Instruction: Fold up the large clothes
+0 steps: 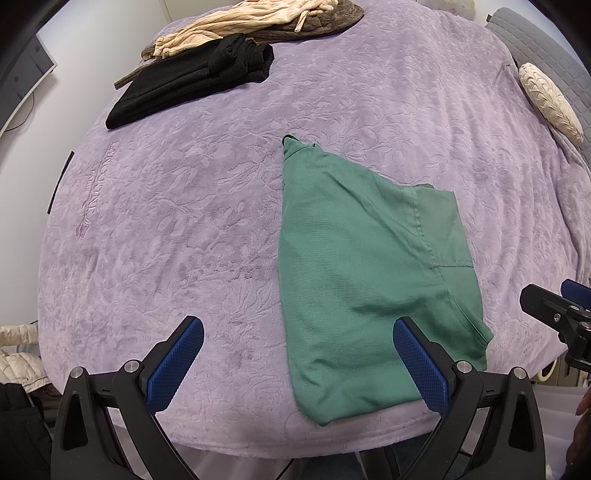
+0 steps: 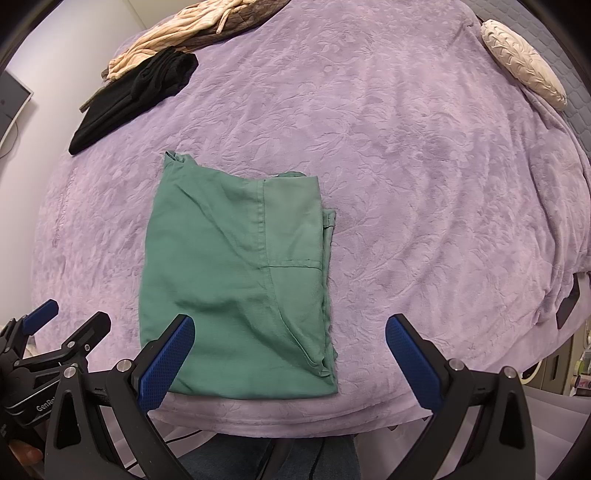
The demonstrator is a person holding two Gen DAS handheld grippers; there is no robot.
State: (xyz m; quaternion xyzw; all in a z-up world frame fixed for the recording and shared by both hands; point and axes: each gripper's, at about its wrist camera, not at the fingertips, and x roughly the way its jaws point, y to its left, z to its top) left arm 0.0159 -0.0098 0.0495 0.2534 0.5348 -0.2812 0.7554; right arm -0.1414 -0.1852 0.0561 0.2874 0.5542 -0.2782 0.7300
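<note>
A green garment lies folded into a tall rectangle on the purple bedspread, near the bed's front edge. It also shows in the right wrist view. My left gripper is open and empty, held above the front edge, with its right finger over the garment's lower right part. My right gripper is open and empty, with its left finger over the garment's lower left corner. Each gripper shows at the edge of the other's view.
A folded black garment and a beige and brown pile lie at the far left of the bed. A cream pillow sits at the far right. A white jacket hangs beside the bed on the left.
</note>
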